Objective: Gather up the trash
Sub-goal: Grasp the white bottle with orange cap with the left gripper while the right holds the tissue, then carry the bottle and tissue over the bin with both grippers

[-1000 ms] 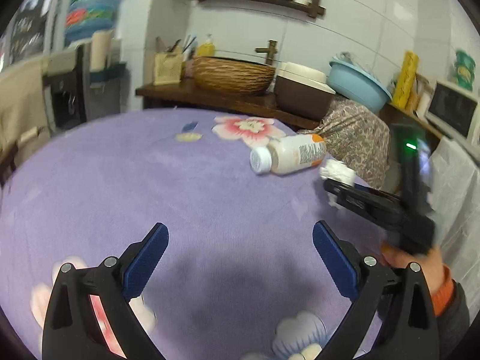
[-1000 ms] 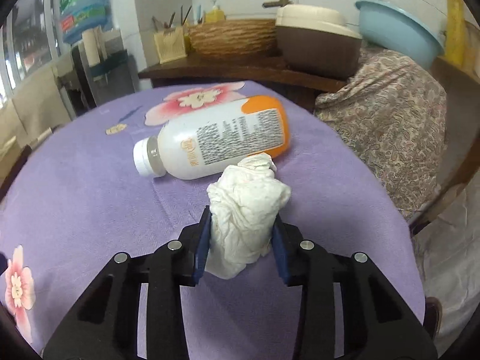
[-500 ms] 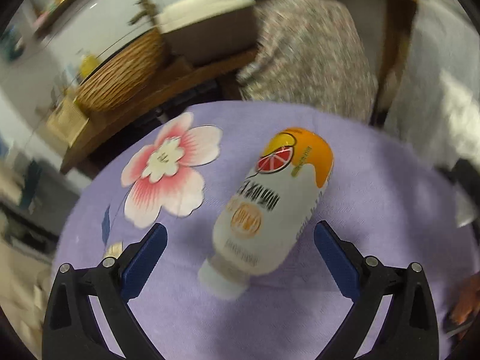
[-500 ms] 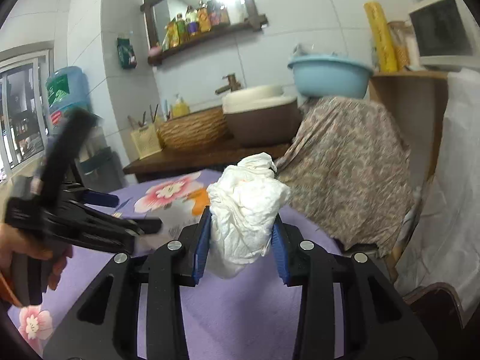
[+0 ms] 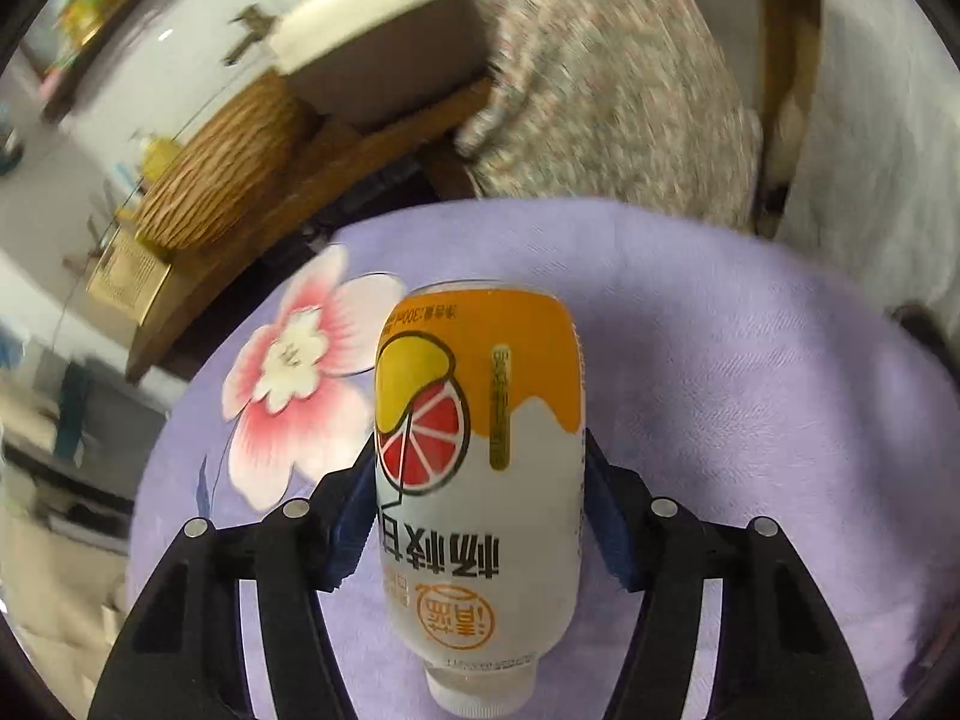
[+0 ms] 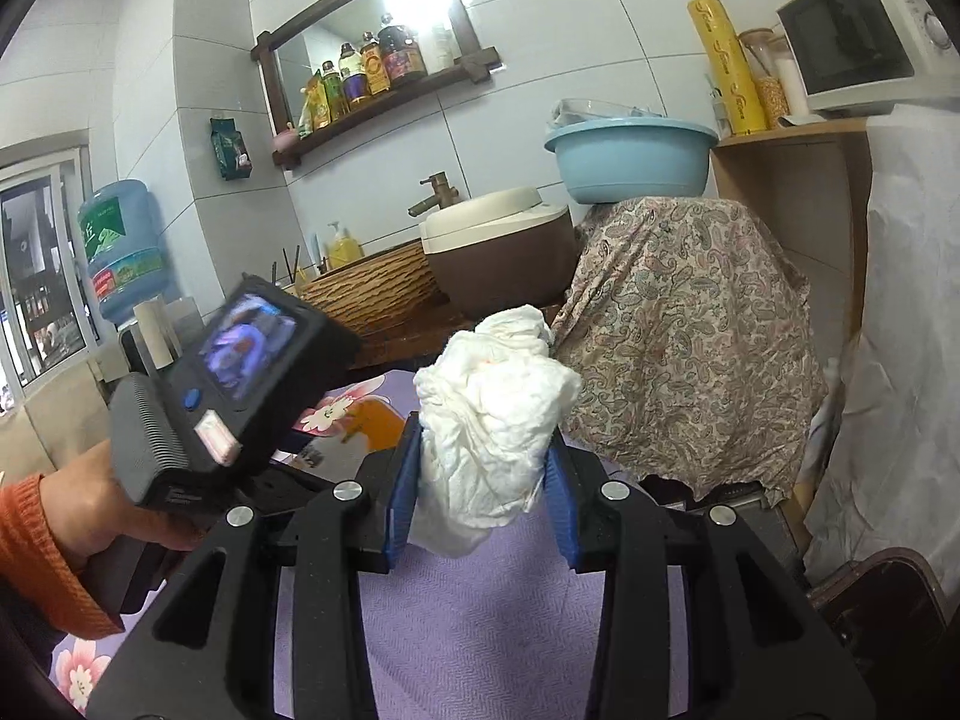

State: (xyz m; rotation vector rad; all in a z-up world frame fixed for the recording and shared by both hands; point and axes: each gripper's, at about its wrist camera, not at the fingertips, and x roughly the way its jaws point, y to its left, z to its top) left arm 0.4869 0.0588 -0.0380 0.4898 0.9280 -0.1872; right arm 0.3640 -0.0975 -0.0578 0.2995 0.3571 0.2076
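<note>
Currently left claw point(image 5: 477, 516) pinches the drink bottle point(image 5: 480, 474), cap toward camera, over the purple flowered surface point(image 5: 750, 396) near its far edge. Right claw point(image 6: 483, 498) clamps a crumpled tissue point(image 6: 489, 426). Beyond: wicker basket point(image 6: 372, 294), blue basin point(image 6: 630, 162), paisley cloth point(image 6: 684, 348), tiled wall.

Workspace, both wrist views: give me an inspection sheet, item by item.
Surface: round table under purple flowered cloth.
Job's things: white-and-orange plastic drink bottle, cap toward the camera; crumpled white paper tissue.
Clutter: nothing seen on the cloth.
Grippers: left gripper shut on the bottle; right gripper shut on the tissue.
Cables: nothing seen.
Surroundings: woven wicker basket, light-blue plastic basin, paisley cloth cover, wooden wall shelf of bottles.
</note>
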